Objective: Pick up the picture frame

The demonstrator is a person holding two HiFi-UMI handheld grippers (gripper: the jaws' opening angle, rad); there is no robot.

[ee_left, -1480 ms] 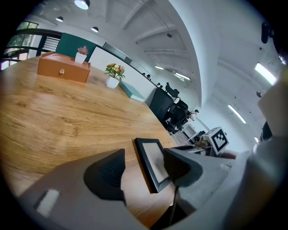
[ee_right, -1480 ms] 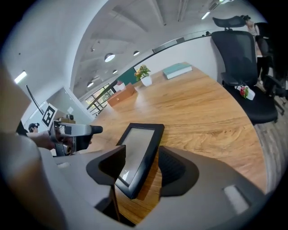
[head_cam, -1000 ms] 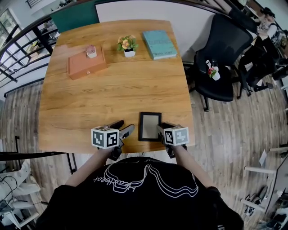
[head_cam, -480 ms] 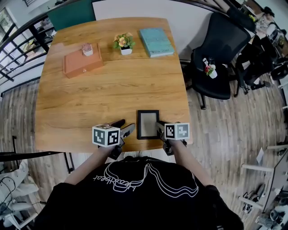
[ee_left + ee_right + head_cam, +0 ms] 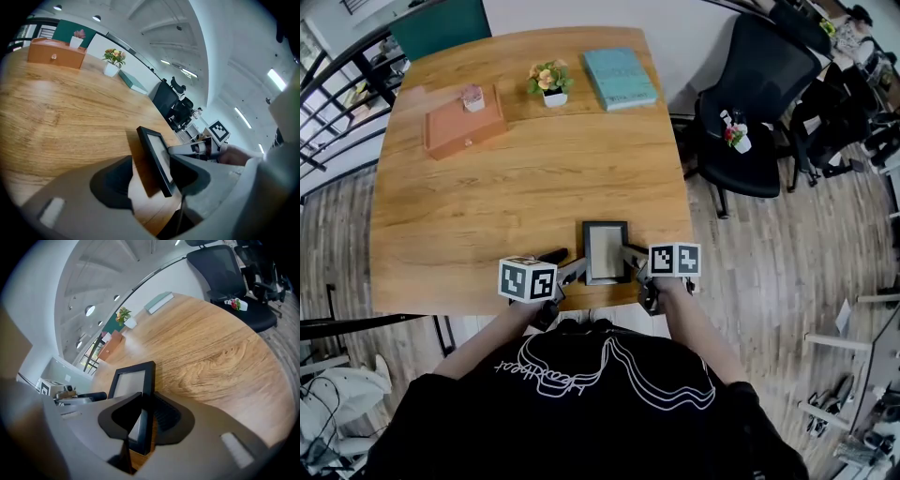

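Note:
The black picture frame (image 5: 606, 249) with a pale centre is at the near edge of the wooden table (image 5: 516, 197), raised at a tilt with a shadow under it (image 5: 152, 150). My right gripper (image 5: 630, 259) is shut on the frame's right edge; the right gripper view shows both jaws pressed on the black rim (image 5: 133, 380). My left gripper (image 5: 572, 269) is open, its jaws straddling the frame's left edge with a wide gap on one side (image 5: 150, 178). The right gripper (image 5: 146, 416) hides the frame's lower corner.
At the far side of the table stand an orange box (image 5: 464, 131) with a small pot (image 5: 472, 97) on it, a flower pot (image 5: 547, 82) and a teal book (image 5: 620, 78). A black office chair (image 5: 759, 84) with a small plant (image 5: 733, 136) stands right of the table.
Both grippers have moved in onto the frame from either side. The right one has shut on its right edge and the frame now sits tilted off the table.

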